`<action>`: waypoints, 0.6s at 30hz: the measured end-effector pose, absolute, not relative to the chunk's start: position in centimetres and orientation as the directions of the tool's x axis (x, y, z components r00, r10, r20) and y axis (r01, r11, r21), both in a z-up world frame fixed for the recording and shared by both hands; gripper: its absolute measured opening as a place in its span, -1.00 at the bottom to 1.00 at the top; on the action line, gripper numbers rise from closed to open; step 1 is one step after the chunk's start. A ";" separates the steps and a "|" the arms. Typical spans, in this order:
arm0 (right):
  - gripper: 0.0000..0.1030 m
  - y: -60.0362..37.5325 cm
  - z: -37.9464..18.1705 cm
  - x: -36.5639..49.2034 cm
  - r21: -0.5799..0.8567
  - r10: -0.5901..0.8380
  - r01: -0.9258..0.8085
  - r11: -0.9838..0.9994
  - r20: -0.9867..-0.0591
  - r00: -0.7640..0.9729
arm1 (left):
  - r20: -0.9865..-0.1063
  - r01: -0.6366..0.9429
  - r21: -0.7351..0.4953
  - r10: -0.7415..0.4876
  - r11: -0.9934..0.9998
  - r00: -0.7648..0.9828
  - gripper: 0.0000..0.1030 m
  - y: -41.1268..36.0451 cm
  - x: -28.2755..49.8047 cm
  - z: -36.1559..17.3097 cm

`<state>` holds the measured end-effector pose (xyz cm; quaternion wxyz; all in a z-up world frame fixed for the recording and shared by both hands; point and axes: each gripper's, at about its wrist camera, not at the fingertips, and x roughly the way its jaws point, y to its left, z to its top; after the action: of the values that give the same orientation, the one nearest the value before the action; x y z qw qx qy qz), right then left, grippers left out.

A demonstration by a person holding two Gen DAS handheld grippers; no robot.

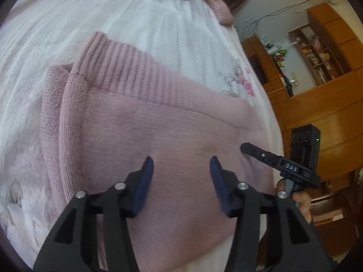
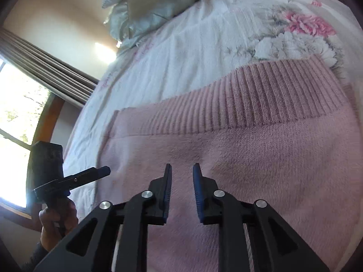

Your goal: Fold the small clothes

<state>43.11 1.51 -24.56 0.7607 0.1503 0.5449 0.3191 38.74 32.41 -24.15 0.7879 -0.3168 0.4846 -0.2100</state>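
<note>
Black plastic left gripper (image 1: 181, 162), blue ribbed pads wide apart and empty, above folded pink knitted sweater (image 1: 158, 131) with broad ribbed hem, flat on crinkled white floral bedspread (image 1: 136, 11). Matching right gripper (image 2: 181, 168), narrower gap, also empty, over same knit.

Right gripper (image 2: 181, 170) hovers, fingers parted, over pink sweater (image 2: 261, 154).

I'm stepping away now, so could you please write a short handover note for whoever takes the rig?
Left gripper: open, empty, above the pink knitted sweater.
Right gripper: open with a narrower gap, empty, also over it.
Sweater lies on the white floral bedspread, ribbed hem away from you.
Done: one side looks folded in.
Left: probably remaining folds.
</note>
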 end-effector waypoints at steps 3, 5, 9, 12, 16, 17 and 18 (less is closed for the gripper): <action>-0.59 -2.1 -22.7 38.5 0.586 0.667 -0.329 0.741 -0.701 0.252 | -0.620 0.132 -0.694 -0.680 0.708 0.391 0.15 29.3 35.2 -23.5; -0.55 -5.3 -23.4 36.0 0.556 0.627 -0.292 0.778 -0.720 0.297 | -0.670 0.108 -0.661 -0.648 0.743 0.360 0.15 28.4 34.0 -25.6; -0.76 -11.2 -28.2 35.7 0.520 0.528 -0.112 0.847 -0.799 0.289 | -0.706 0.015 -0.662 -0.631 0.749 0.320 0.15 28.9 33.7 -30.4; -0.88 -12.8 -28.9 36.2 0.563 0.559 -0.066 0.824 -0.787 0.263 | -0.676 -0.037 -0.713 -0.673 0.700 0.302 0.42 29.6 33.8 -29.5; -0.23 -9.2 -21.8 32.8 0.469 0.536 -0.261 0.844 -0.756 0.376 | -0.519 -0.044 -0.831 -0.744 0.555 0.420 0.81 35.3 32.4 -25.3; -0.04 -6.9 -20.2 31.0 0.374 0.495 -0.345 0.861 -0.775 0.393 | -0.530 -0.069 -0.825 -0.725 0.561 0.441 0.84 37.1 32.2 -24.7; 0.06 -4.2 -19.2 29.2 0.269 0.446 -0.422 0.866 -0.797 0.408 | -0.561 -0.110 -0.806 -0.693 0.581 0.452 0.85 38.9 32.2 -24.4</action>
<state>29.15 -4.18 -19.17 0.8389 0.0129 0.4788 0.2587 32.22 38.91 -24.42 0.7449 -0.4134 0.4856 -0.1959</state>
